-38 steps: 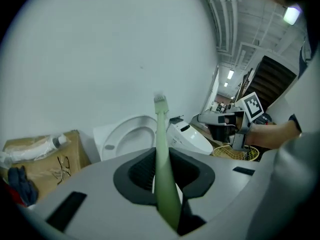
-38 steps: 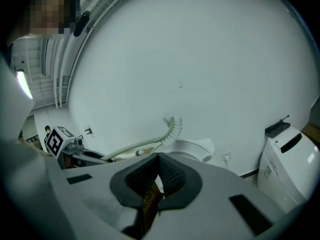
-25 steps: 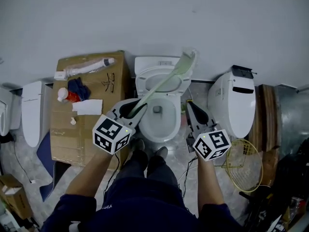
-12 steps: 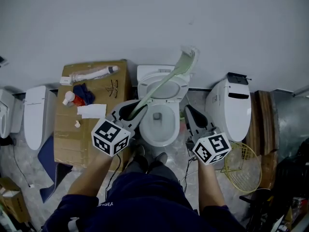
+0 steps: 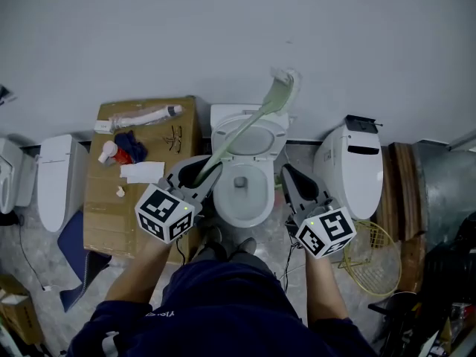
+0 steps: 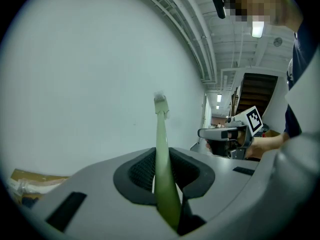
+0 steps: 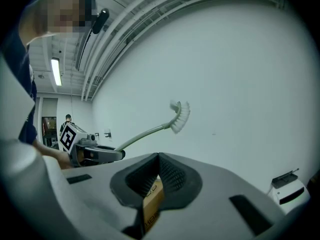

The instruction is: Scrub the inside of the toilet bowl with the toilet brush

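The white toilet (image 5: 223,203) stands open in the middle of the head view, its seat (image 5: 250,129) raised toward the wall. My left gripper (image 5: 204,171) is shut on the pale green handle (image 5: 238,136) of the toilet brush. The brush slants up and to the right, over the bowl. Its white bristle head (image 5: 282,80) is in the air in front of the wall, above the tank. The left gripper view has the handle (image 6: 162,174) clamped between the pads, with the head (image 6: 160,101) on top. My right gripper (image 5: 288,173) is shut beside the bowl's right rim; a tan strip (image 7: 151,206) shows low between its pads.
A cardboard box (image 5: 141,207) at the left carries a bottle, a blue cloth and paper. A second white toilet (image 5: 349,169) stands at the right, with a yellow wire basket (image 5: 375,255) in front of it. Another white fixture (image 5: 52,177) is at far left. My feet (image 5: 227,240) touch the bowl's front.
The brush stays lifted out of the bowl and its head has tipped slightly higher against the wall. Both grippers have barely shifted; my head view has drifted back.
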